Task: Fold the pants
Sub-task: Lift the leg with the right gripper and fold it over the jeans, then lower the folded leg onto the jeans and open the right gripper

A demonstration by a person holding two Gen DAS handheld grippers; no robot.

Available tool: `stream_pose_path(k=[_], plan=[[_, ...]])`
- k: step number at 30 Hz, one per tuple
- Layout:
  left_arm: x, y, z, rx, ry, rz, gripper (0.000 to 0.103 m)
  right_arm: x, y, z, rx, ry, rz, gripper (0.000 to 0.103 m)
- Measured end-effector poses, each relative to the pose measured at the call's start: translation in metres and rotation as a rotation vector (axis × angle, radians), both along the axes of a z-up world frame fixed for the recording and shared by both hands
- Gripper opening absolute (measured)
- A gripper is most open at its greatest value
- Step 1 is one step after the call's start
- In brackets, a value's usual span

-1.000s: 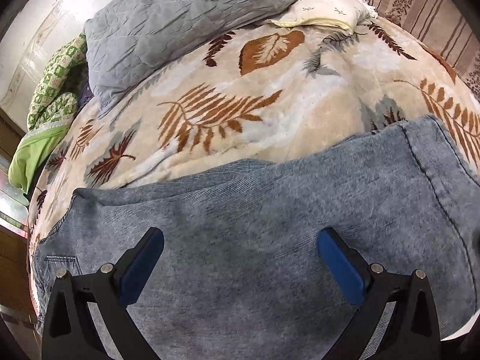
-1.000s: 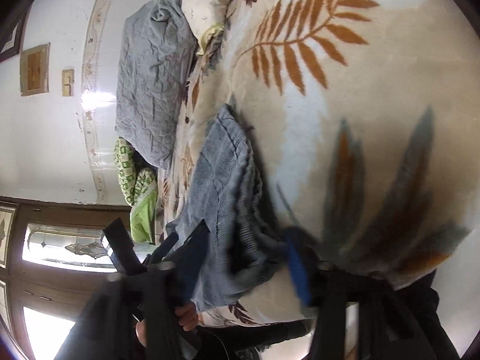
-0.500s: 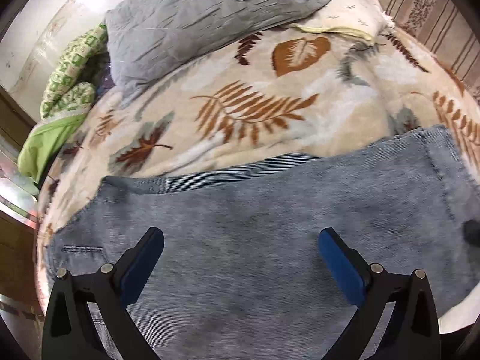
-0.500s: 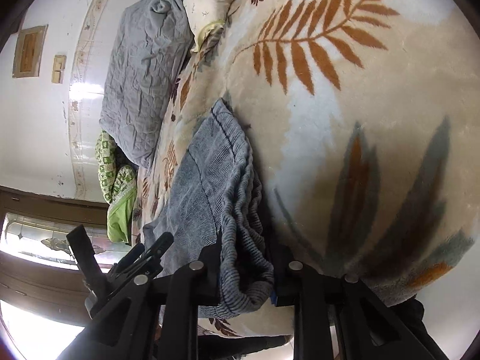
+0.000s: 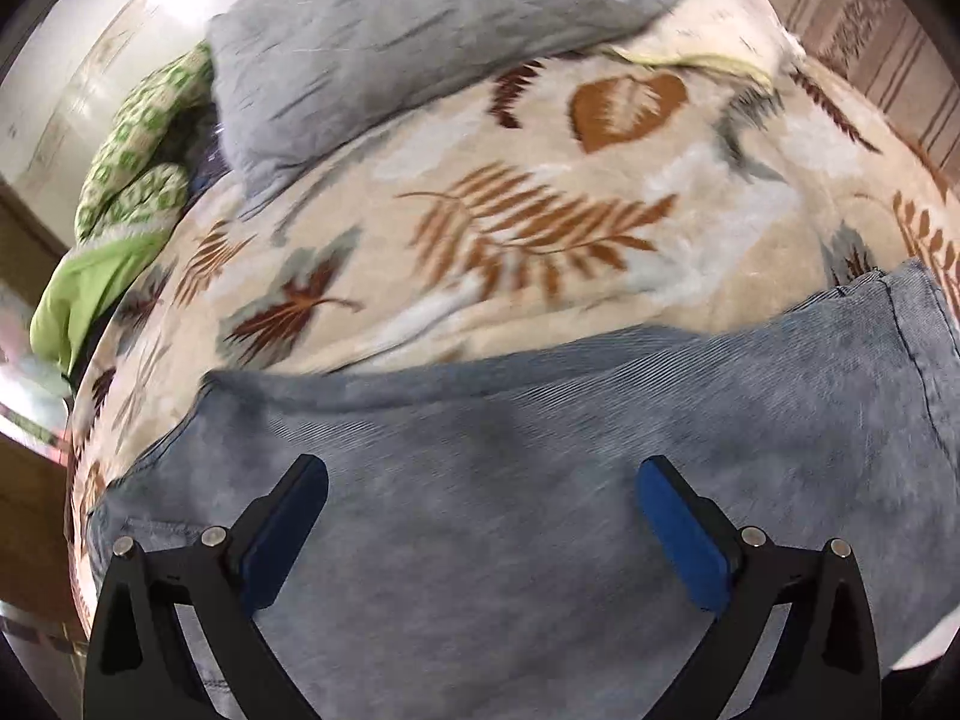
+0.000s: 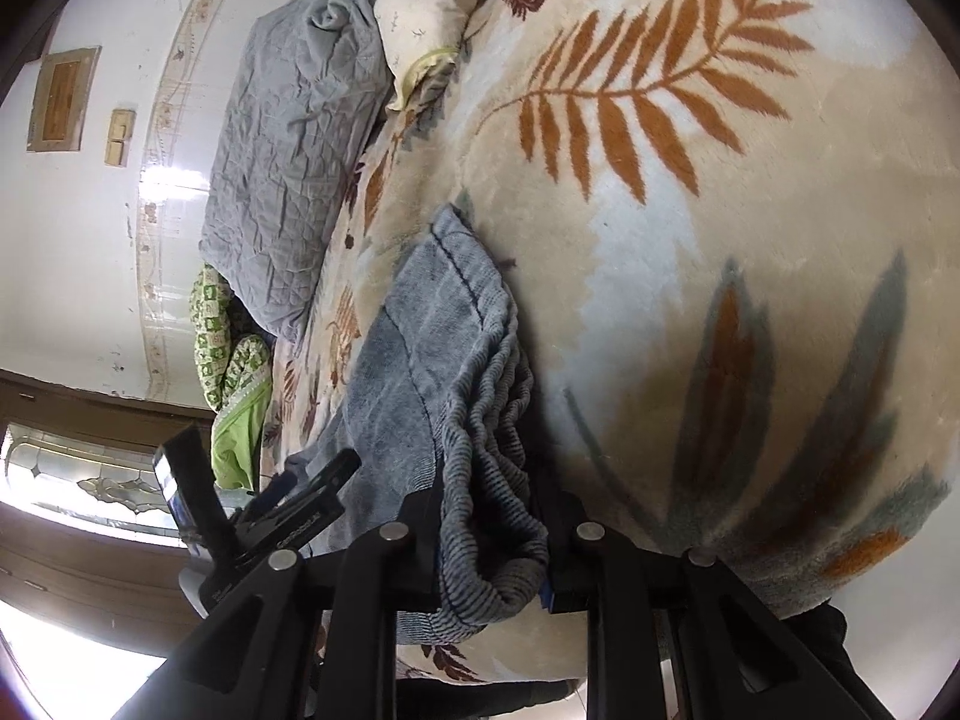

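Denim pants (image 6: 480, 480) apparently pinched by right gripper (image 6: 489, 558).

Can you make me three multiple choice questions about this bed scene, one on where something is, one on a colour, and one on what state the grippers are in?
1. Where does the grey quilt lie?
A. at the far end of the bed, beyond the pants
B. on top of the pants
C. between the left gripper's fingers

2. What colour are the pants?
A. green
B. faded blue-grey
C. brown

3. What is the right gripper doing?
A. standing wide open over bare blanket
B. shut on a bunched edge of the pants
C. holding a pillow

Answers: 1 A, the quilt sits past the leaf-print blanket. 2 B, the fabric is washed blue-grey. 3 B, the bunched edge is pinched between its fingers, while the left gripper stands open above the pants.
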State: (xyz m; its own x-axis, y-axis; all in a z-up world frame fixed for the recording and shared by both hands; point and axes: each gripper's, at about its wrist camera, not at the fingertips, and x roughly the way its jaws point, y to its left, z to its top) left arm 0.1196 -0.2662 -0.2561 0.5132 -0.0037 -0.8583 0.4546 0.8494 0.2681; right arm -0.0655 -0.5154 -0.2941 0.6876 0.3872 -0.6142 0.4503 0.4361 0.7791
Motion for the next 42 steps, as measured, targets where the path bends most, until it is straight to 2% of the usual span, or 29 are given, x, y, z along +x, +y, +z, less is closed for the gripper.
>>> stream_pose_path(k=[2,5,9,12,15,17,25,29,32,36,37,38,40,42], plan=[[-0.004,0.020,0.002,0.013,-0.001,0.035,0.103,0.002,0.004,0.009,-0.030,-0.032,0.004,0.022],[-0.005,0.046,-0.004,0.014,0.049,0.074,0.103,0.004,0.010,0.021,-0.059,-0.065,0.000,0.022],[0.002,0.059,-0.018,0.006,0.109,0.086,0.103,0.006,0.020,0.038,-0.123,-0.076,-0.010,0.022],[0.005,0.058,-0.009,0.001,0.125,0.076,0.103,0.009,0.031,0.052,-0.150,-0.087,-0.004,0.022],[0.004,0.066,0.011,-0.059,0.082,0.079,0.103,0.013,0.046,0.068,-0.187,-0.088,0.022,0.022],[0.007,0.076,0.019,-0.088,0.082,0.098,0.103,0.018,0.056,0.078,-0.214,-0.091,0.048,0.022],[0.014,0.148,0.033,-0.184,0.101,0.215,0.103,0.070,0.131,0.111,-0.338,-0.086,0.247,0.022],[0.017,0.192,0.036,-0.219,0.089,0.269,0.103,0.094,0.183,0.110,-0.389,-0.068,0.365,0.022],[0.016,0.221,0.036,-0.221,0.073,0.311,0.103,0.113,0.223,0.095,-0.420,-0.027,0.472,0.023],[0.019,0.254,0.031,-0.230,0.075,0.367,0.103,0.130,0.269,0.067,-0.505,0.065,0.609,0.031],[0.020,0.259,0.030,-0.236,0.084,0.374,0.103,0.133,0.279,0.060,-0.513,0.078,0.650,0.039],[0.020,0.263,0.029,-0.240,0.090,0.377,0.103,0.133,0.286,0.056,-0.516,0.083,0.678,0.051],[0.022,0.264,0.028,-0.242,0.090,0.372,0.103,0.128,0.298,0.052,-0.485,0.041,0.731,0.065],[0.022,0.261,0.028,-0.239,0.080,0.357,0.103,0.123,0.301,0.051,-0.478,0.007,0.753,0.065]])
